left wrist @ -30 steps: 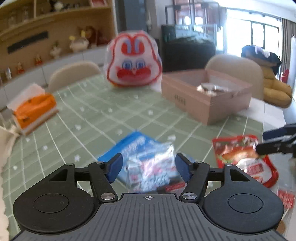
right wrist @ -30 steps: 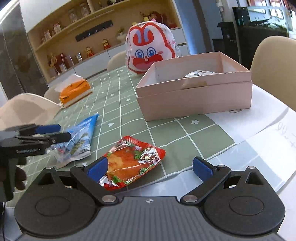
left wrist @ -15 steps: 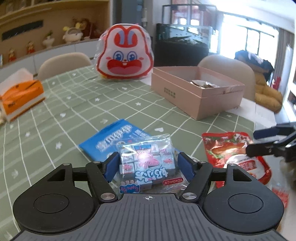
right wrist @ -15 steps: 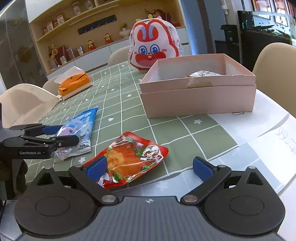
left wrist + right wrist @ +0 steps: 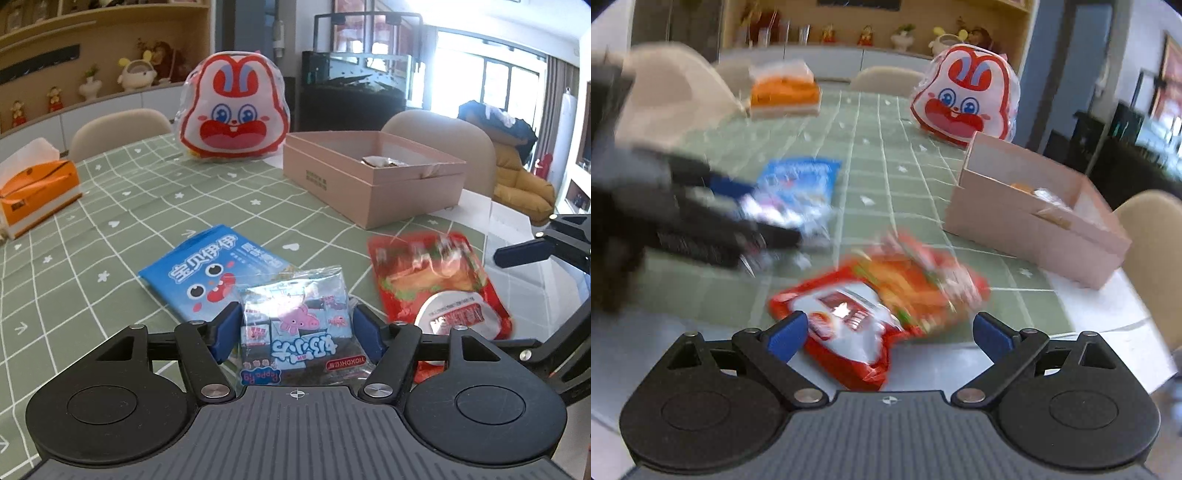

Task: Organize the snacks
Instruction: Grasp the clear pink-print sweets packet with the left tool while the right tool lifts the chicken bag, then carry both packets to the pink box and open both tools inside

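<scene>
Moved since 0.5 s ago: right gripper has swung in over the red snack pouch, which now fills the lower centre of the right wrist view, blurred; earlier it lay further ahead.

Item 1. Left gripper, lower centre of the left wrist view: both blue pads pressed against the sides of a clear candy pack with a pink pig print, so it is pinching that pack. Whether the pack is lifted off the blue snack bag behind it cannot be told.

Item 2. Right gripper: fingers spread wide, nothing held, 1 blue pad at each side of the pouch's near end.

Item 3. Pink box, open, upper right of centre in the left wrist view, some wrappers already inside; judged the destination.

Item 4. Green checked tablecloth; rabbit-face bag and orange tissue box at the far side.

Handling note, judgement only: settle the right gripper until the view steadies, centre the pouch's near edge between the pads, then close on the flat seam rather than the puffed middle. Keep the left grip firm; slick film may slip.
</scene>
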`<action>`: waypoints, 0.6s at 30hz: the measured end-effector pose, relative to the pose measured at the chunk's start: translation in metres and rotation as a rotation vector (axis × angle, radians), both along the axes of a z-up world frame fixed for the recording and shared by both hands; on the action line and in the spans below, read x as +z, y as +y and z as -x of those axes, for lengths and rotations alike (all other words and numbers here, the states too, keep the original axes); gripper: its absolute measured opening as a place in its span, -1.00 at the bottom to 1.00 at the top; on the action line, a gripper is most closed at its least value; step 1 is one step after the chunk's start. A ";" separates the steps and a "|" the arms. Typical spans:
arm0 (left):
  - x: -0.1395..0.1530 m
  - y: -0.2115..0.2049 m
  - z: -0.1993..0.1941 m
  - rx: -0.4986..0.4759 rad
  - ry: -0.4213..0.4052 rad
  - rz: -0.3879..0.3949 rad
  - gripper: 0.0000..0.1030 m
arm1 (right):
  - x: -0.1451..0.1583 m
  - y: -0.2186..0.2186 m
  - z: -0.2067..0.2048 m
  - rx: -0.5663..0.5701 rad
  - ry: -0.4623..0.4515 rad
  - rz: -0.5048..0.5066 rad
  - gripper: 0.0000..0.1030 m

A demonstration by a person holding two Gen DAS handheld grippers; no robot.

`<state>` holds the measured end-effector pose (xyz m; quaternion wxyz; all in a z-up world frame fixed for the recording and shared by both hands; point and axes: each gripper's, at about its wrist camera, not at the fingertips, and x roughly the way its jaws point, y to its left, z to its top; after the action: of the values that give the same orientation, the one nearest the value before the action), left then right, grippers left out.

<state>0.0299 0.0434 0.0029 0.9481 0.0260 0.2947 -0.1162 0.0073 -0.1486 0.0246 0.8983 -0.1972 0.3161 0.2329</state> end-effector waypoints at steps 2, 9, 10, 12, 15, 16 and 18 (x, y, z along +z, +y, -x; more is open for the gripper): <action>0.000 0.000 0.000 -0.001 0.000 0.002 0.40 | 0.001 -0.005 0.001 -0.038 -0.042 0.041 0.86; -0.001 -0.001 0.001 -0.001 -0.007 -0.013 0.40 | 0.026 -0.015 -0.003 -0.069 -0.009 -0.109 0.86; -0.001 -0.001 0.001 -0.001 -0.007 -0.012 0.40 | 0.025 -0.009 -0.006 -0.056 0.000 -0.120 0.86; -0.001 -0.001 0.001 -0.001 -0.006 -0.011 0.40 | 0.018 0.008 -0.012 -0.022 0.000 -0.085 0.86; -0.001 -0.002 0.002 -0.001 -0.006 -0.009 0.40 | 0.002 0.030 -0.025 -0.012 -0.025 0.024 0.86; -0.001 -0.002 0.002 -0.001 -0.006 -0.009 0.40 | -0.003 0.033 -0.032 -0.022 -0.017 0.041 0.87; -0.001 0.001 0.002 0.006 -0.006 0.013 0.37 | -0.005 0.028 -0.042 -0.028 0.013 -0.011 0.89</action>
<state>0.0279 0.0447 0.0022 0.9495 0.0194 0.2911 -0.1153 0.0496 -0.1203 0.0199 0.9004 -0.1864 0.3236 0.2232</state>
